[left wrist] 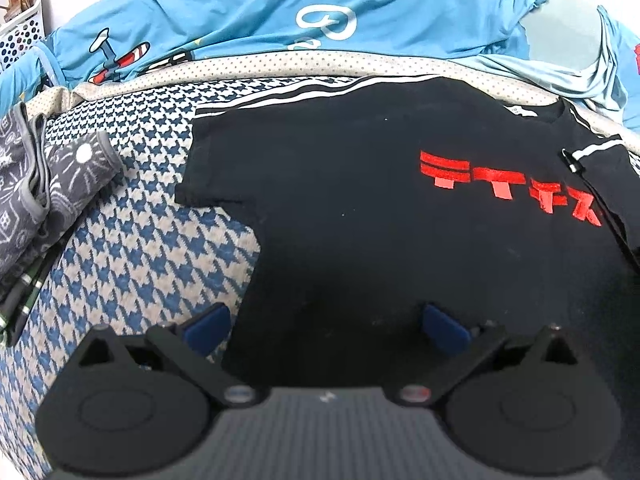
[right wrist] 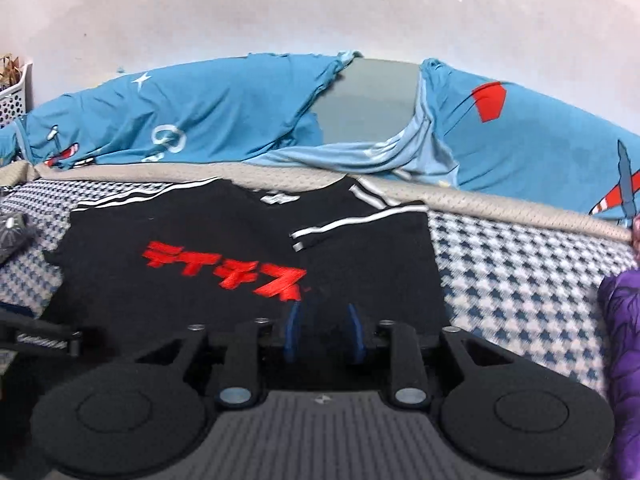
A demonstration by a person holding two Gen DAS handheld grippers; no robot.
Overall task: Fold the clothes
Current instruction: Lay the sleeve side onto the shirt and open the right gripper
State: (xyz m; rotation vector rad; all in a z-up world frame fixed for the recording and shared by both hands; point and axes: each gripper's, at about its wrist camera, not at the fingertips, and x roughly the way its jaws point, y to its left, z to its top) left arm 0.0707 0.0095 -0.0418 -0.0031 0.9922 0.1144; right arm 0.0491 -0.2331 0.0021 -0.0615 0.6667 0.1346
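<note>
A black T-shirt [left wrist: 360,208] with red characters and white-striped sleeves lies flat on the blue-and-beige houndstooth bedspread [left wrist: 132,240]. In the right wrist view the T-shirt [right wrist: 192,292] has its right side folded inward, and a striped sleeve [right wrist: 332,232] lies across the chest. My left gripper [left wrist: 326,326] is open wide low over the shirt's left edge, one blue pad [left wrist: 208,324] above the bedspread and the other above black cloth. My right gripper [right wrist: 324,332] hovers over the folded part, its blue pads a narrow gap apart, pinching nothing I can make out.
A crumpled light-blue cartoon-print cover [right wrist: 200,120] lies along the back against a white wall. A grey patterned garment [left wrist: 48,176] sits at the left, a white perforated basket [left wrist: 20,32] beyond it. Purple cloth [right wrist: 624,340] is at the right edge.
</note>
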